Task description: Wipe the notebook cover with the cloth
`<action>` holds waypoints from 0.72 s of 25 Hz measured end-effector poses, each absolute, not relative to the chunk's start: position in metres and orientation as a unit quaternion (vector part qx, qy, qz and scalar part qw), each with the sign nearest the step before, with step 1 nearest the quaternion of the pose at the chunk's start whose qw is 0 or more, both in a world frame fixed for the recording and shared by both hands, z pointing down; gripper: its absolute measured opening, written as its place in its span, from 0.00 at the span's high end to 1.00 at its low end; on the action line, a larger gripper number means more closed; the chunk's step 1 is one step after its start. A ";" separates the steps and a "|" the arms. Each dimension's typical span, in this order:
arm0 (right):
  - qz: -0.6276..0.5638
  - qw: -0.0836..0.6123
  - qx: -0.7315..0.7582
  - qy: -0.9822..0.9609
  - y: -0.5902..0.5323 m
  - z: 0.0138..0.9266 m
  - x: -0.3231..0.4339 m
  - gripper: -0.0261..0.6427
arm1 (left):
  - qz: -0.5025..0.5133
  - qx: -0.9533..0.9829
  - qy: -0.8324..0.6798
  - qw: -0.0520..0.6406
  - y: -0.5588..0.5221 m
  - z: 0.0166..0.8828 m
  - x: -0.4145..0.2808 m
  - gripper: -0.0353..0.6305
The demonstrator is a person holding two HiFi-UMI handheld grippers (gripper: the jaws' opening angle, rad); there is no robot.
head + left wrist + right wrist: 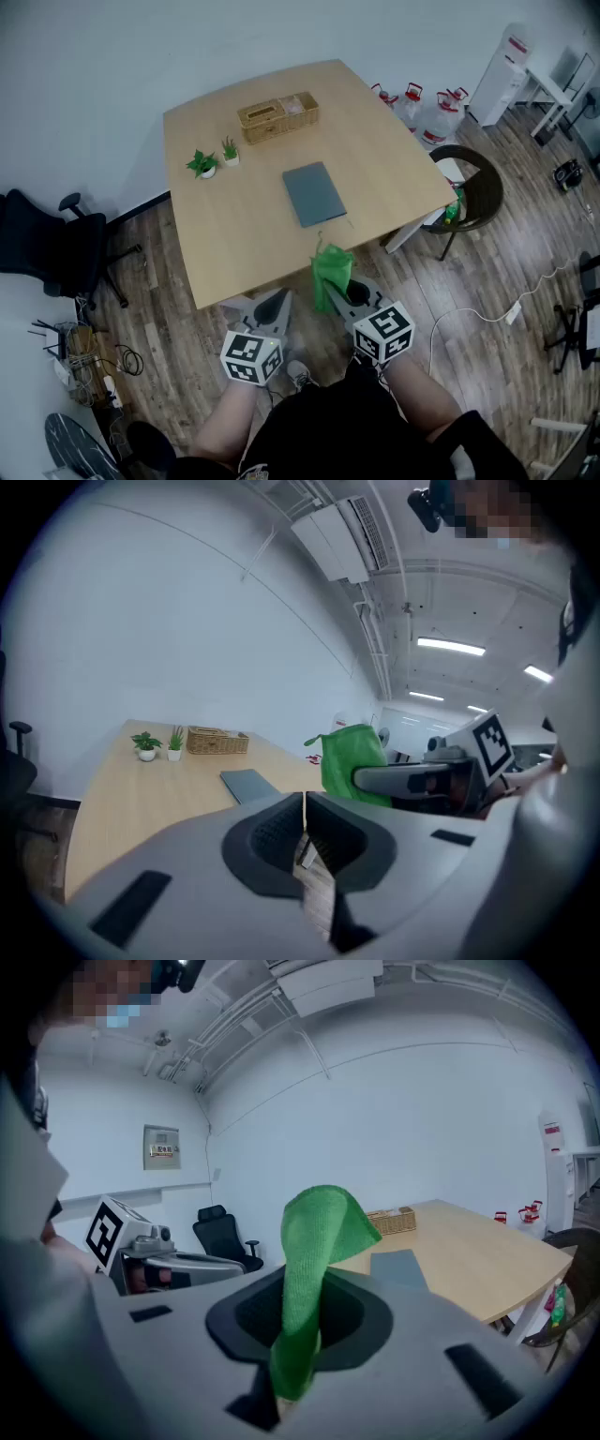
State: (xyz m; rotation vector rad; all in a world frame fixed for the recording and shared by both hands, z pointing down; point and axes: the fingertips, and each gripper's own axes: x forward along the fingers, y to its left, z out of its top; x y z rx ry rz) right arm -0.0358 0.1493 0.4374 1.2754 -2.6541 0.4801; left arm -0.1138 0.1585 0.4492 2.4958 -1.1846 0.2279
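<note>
Basket point(277, 116) and two potted plants point(202, 164) stand beyond notebook point(314, 193).

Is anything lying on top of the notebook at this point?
Nothing. The grey notebook lies closed on the table with its cover bare. The green cloth is clamped in the right gripper, apart from the notebook. Whatever is beneath the notebook is covered.

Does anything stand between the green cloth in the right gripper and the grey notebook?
Nothing visible does. Only bare wooden table lies between the green cloth and the flat grey notebook; the wicker basket and small potted plants stand farther back.
</note>
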 end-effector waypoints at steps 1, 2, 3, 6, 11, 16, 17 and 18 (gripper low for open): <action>0.160 0.079 0.426 -0.887 0.149 0.437 -0.036 0.87 | 0.081 0.885 -0.420 0.184 0.159 0.449 -0.114 0.93; 0.160 0.079 0.426 -0.887 0.149 0.438 -0.036 0.87 | 0.081 0.885 -0.420 0.184 0.159 0.449 -0.113 0.93; 0.160 0.079 0.426 -0.887 0.149 0.438 -0.035 0.87 | 0.081 0.885 -0.420 0.184 0.158 0.449 -0.113 0.93; 0.162 0.078 0.427 -0.886 0.146 0.439 -0.035 0.87 | 0.081 0.885 -0.420 0.185 0.157 0.451 -0.113 0.93; 0.173 0.057 0.426 -0.886 0.141 0.435 -0.024 0.86 | 0.085 0.882 -0.424 0.187 0.154 0.453 -0.105 0.93; 0.170 0.055 0.422 -0.889 0.135 0.431 -0.003 0.86 | 0.090 0.878 -0.431 0.189 0.149 0.454 -0.086 0.93; 0.170 0.055 0.420 -0.890 0.133 0.430 0.003 0.86 | 0.090 0.876 -0.433 0.190 0.148 0.454 -0.081 0.93; 0.170 0.055 0.419 -0.890 0.131 0.430 0.008 0.86 | 0.091 0.875 -0.436 0.191 0.147 0.454 -0.076 0.93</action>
